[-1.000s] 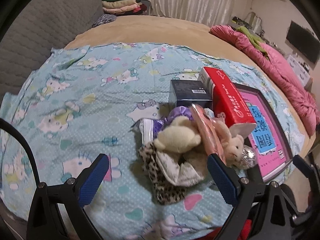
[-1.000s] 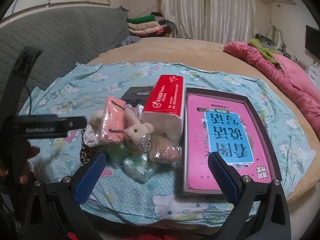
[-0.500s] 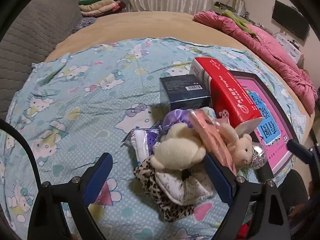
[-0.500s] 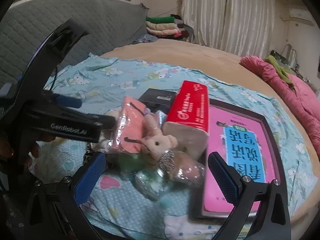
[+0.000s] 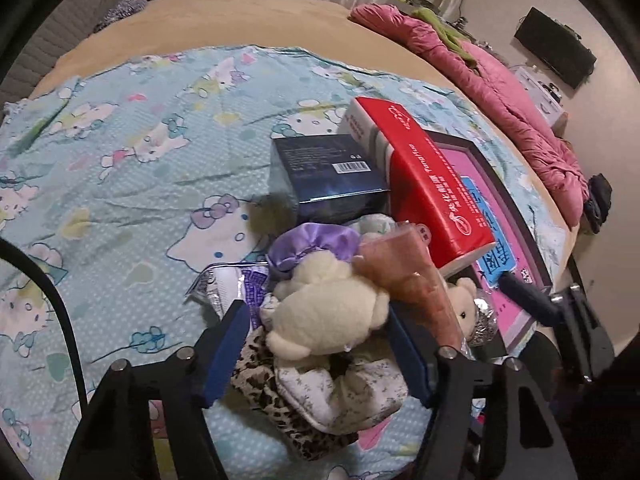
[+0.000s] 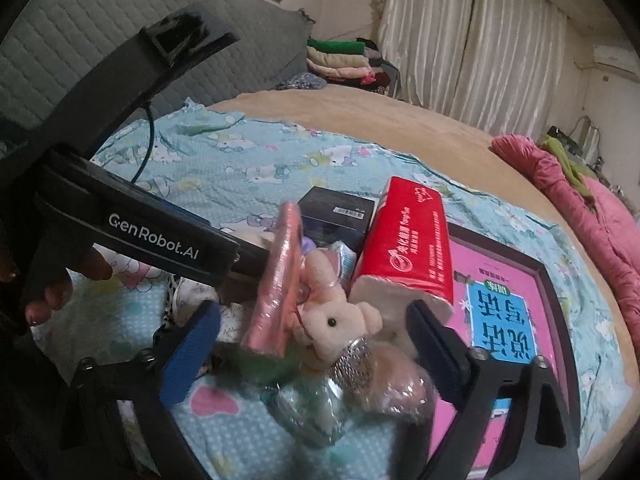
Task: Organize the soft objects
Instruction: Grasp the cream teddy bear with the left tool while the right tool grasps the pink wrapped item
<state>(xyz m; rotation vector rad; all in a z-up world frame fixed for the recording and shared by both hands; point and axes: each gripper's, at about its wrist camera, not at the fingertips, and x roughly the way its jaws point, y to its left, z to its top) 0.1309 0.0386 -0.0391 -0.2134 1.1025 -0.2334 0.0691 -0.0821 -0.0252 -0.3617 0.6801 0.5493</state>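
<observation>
Presently: cream plush bear, light, squashy, non-fragile, atop the soft pile near the bed's front edge, straddled by closing left tongs, pads not yet pressing. Best pinched across its plump body. Right tongs closing around pink plush rabbit, not gripping.

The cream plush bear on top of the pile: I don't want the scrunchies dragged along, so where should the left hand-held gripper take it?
Grip the cream plush bear across its rounded body, from above. It lies topmost, bulging clear of the leopard scrunchie, between the closing left hand-held gripper jaws.
</observation>
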